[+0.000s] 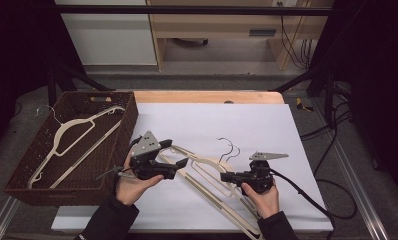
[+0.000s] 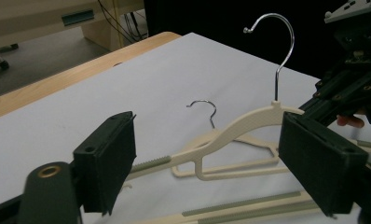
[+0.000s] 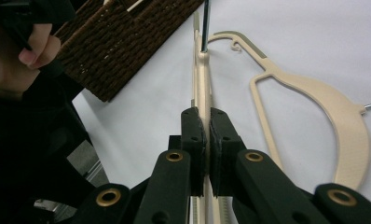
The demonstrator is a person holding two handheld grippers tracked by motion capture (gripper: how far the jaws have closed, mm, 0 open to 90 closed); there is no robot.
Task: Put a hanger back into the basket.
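My right gripper (image 3: 206, 140) is shut on the edge of a cream plastic hanger (image 2: 249, 119), which it holds tilted up off the white sheet with its chrome hook (image 2: 279, 46) in the air. A second cream hanger (image 3: 342, 116) lies flat on the sheet beside it. My left gripper (image 2: 211, 163) faces both hangers from the left with its jaws wide apart and nothing between the pads. In the high view the left gripper (image 1: 179, 167) hovers near the hangers' left ends, and the right gripper (image 1: 226, 176) comes in from the right.
A brown woven basket (image 1: 129, 125) stands at the left of the table with a third cream hanger (image 1: 69, 132) lying inside it. The white sheet (image 1: 247, 125) covers most of the wooden tabletop (image 1: 207, 96). Cables trail off at the right.
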